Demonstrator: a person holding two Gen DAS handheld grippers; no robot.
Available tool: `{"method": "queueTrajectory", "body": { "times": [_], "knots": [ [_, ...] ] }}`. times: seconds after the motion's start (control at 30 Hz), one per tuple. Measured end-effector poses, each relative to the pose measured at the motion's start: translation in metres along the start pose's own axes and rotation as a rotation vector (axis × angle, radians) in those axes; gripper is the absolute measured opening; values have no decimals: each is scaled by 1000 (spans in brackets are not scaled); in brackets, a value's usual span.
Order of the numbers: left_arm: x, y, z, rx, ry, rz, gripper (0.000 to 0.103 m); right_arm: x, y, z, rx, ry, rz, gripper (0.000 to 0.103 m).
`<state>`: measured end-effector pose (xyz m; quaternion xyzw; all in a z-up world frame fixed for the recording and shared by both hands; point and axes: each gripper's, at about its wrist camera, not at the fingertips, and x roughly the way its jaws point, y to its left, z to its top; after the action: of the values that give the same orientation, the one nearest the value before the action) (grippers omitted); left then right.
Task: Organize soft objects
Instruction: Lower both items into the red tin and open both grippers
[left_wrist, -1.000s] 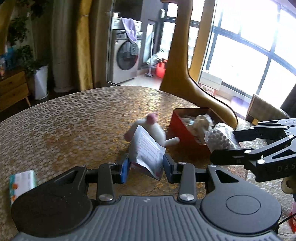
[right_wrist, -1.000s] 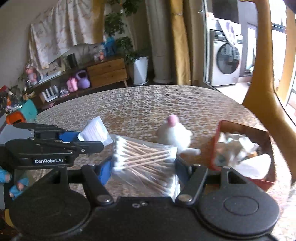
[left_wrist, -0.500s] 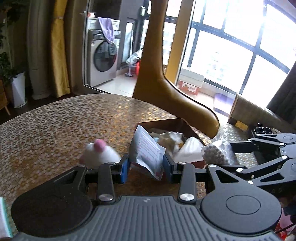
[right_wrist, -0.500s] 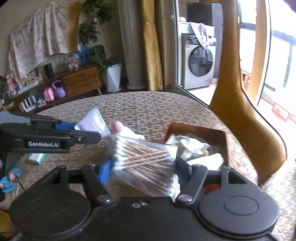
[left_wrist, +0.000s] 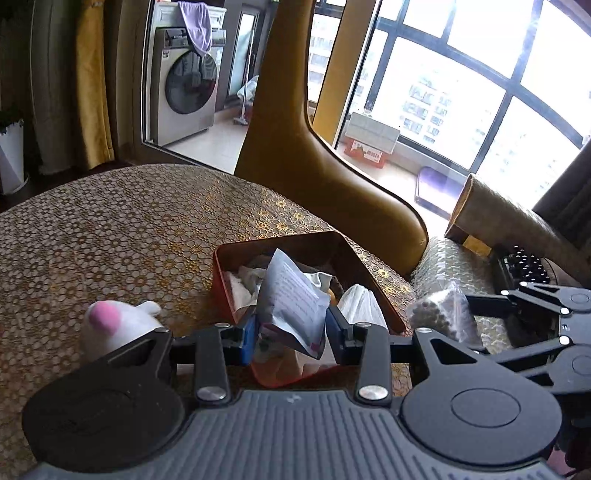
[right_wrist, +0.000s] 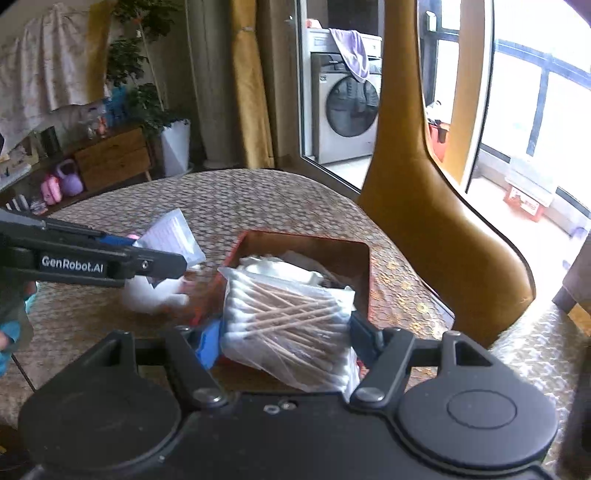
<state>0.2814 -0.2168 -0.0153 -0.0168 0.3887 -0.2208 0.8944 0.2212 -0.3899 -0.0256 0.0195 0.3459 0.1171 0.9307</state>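
Left wrist view. At lower centre the left gripper (left_wrist: 291, 326), black with blue finger pads, is clamped on a flat grey-white printed sachet (left_wrist: 293, 301); rows of small print cover its face but are too fine to read. The sachet hangs over the near end of a red rectangular tin tray (left_wrist: 371, 291), which stands on the round table with a gold honeycomb-pattern cloth (left_wrist: 110, 229) and already holds crumpled white packets and tissues. A white plush toy with a pink spot (left_wrist: 110, 325) lies on the cloth at lower left, just beside the tray and partly behind the gripper body. At right, the right gripper (left_wrist: 461, 310) enters from the frame edge, with the swab ends of its load seen end-on.

Right wrist view. At lower centre the right gripper (right_wrist: 284, 332) grips a clear plastic bag of wooden-stick cotton swabs (right_wrist: 288, 325) between its blue pads, held above the near part of the red tray (right_wrist: 362, 266). From the left edge the left gripper (right_wrist: 162, 254) reaches in; white lettering on its black finger reads "GenRobot.AI". The sachet (right_wrist: 170, 236) projects beyond its tip, and the blurred white plush (right_wrist: 155, 295) lies below it. A mustard-yellow leather chair back (right_wrist: 424, 206) rises behind the table at right, and a white front-loading washing machine with a lilac cloth draped on it (right_wrist: 347, 107) stands at upper centre.
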Motion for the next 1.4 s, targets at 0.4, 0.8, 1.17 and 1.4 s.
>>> {"method": "queueTrajectory", "body": {
  "times": [0.4,0.8,1.17,1.4],
  "knots": [
    [71,-9,37,-23,49,3,38,49,-3,3,-54,43,16,68],
    [133,7,45,-69,119,14,38,92,3,8,-126,71,30,68],
    [152,4,36,-29,167,27,38,110,6,6,-143,108,26,68],
    [156,2,31,12,181,50,40,116,5,5,-126,112,31,70]
  ]
}}
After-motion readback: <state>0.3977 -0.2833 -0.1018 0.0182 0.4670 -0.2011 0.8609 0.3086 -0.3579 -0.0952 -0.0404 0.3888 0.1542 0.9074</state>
